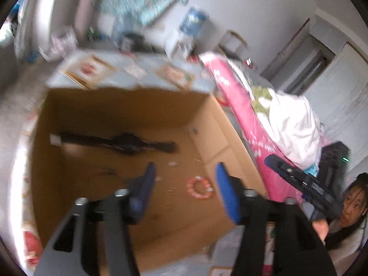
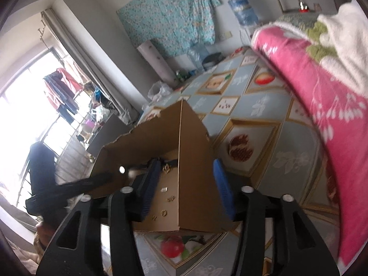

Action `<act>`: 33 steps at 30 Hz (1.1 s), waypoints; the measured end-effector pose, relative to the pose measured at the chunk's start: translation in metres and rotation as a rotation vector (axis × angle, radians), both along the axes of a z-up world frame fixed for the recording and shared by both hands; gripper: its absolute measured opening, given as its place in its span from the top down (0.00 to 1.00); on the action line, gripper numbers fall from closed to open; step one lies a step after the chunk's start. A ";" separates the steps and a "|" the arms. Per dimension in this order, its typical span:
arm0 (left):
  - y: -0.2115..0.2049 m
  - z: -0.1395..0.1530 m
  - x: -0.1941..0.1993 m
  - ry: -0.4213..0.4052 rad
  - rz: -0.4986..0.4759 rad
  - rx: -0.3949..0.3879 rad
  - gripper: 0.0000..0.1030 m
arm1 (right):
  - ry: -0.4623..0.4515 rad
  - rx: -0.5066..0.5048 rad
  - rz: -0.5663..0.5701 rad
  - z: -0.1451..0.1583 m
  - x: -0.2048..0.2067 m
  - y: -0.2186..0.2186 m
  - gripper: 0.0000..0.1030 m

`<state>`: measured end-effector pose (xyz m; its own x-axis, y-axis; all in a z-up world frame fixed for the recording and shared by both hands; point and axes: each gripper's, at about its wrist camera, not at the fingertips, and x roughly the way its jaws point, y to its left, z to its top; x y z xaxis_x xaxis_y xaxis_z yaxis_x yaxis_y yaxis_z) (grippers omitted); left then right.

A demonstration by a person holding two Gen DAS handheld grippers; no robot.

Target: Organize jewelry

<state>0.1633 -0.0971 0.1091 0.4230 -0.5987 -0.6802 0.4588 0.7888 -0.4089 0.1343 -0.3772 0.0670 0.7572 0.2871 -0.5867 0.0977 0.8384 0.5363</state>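
Note:
An open cardboard box (image 1: 214,124) stands on a table with a patterned blue cloth (image 2: 264,105). On its floor lie a black choker (image 1: 119,143), a red and white bead bracelet (image 1: 199,187) and small gold pieces (image 2: 170,199). My left gripper (image 1: 184,185) is open and empty, held above the box and looking down into it. My right gripper (image 2: 187,185) is open and empty, its jaws astride the box's near corner (image 2: 180,161). The right gripper also shows in the left wrist view (image 1: 299,179), beside the box's right wall. The left gripper's black arm shows in the right wrist view (image 2: 92,182).
A pink blanket (image 1: 243,124) with white bedding (image 1: 292,124) on it lies right of the box. The person's face (image 1: 352,209) is at the lower right. A window (image 2: 34,105) with hung clothes is at the left, and a water bottle (image 2: 243,9) stands by the far wall.

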 end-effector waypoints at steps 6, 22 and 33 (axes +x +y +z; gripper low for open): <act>0.087 0.009 -0.018 -0.064 0.214 0.013 0.22 | 0.128 0.092 0.031 -0.028 0.015 0.005 0.44; 0.116 -0.059 -0.018 0.234 0.185 -0.200 0.22 | 0.228 -0.032 0.095 -0.021 0.020 0.040 0.41; 0.131 -0.056 -0.054 0.209 0.171 -0.178 0.22 | 0.213 0.016 0.074 -0.026 -0.022 0.049 0.42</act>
